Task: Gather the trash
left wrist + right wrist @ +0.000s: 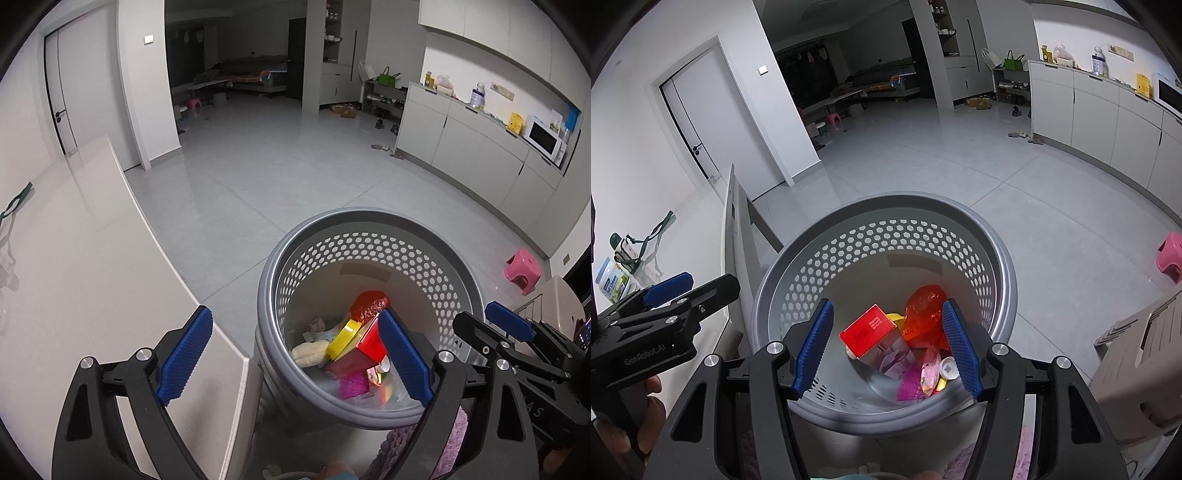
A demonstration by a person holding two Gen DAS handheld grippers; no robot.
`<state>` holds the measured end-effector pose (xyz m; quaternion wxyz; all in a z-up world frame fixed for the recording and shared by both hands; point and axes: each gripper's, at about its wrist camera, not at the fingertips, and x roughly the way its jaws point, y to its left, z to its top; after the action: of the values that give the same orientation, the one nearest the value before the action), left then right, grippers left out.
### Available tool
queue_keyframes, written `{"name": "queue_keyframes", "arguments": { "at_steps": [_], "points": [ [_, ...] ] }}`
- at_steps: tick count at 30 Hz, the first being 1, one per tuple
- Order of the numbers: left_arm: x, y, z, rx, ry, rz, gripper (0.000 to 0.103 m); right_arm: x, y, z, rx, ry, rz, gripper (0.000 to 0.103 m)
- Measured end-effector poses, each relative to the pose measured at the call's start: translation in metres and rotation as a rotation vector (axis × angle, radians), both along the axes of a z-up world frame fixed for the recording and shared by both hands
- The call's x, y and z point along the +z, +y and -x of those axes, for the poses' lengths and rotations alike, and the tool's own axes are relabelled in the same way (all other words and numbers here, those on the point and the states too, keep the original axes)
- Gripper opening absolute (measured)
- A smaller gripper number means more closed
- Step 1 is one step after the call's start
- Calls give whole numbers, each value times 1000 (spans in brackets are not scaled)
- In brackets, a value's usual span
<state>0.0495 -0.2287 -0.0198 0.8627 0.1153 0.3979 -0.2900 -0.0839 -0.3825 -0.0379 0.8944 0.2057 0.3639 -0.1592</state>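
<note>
The grey plastic bin point(798, 269) has a smooth rim and perforated wall, the red bag point(925, 314) looks glossy and crinkled, the box point(873, 334) is printed card, and the floor point(280, 173) tiles shine.

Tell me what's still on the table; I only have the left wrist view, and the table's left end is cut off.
Observer: A green-capped bottle stands near the left end of the table.
Operator: Anything beside it?
Observer: A can labelled "Full Cream", nearer the camera.
Operator: Is the right tool holding something?
Observer: No. The right tool is open and empty above the bin.
</note>
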Motion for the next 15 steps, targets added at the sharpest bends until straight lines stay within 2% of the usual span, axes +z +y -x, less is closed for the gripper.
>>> {"name": "queue_keyframes", "arguments": {
  "at_steps": [15],
  "points": [
    [5,13,1,35,-37,-4,94,2,1,0,0,4,12,59]
  ]
}}
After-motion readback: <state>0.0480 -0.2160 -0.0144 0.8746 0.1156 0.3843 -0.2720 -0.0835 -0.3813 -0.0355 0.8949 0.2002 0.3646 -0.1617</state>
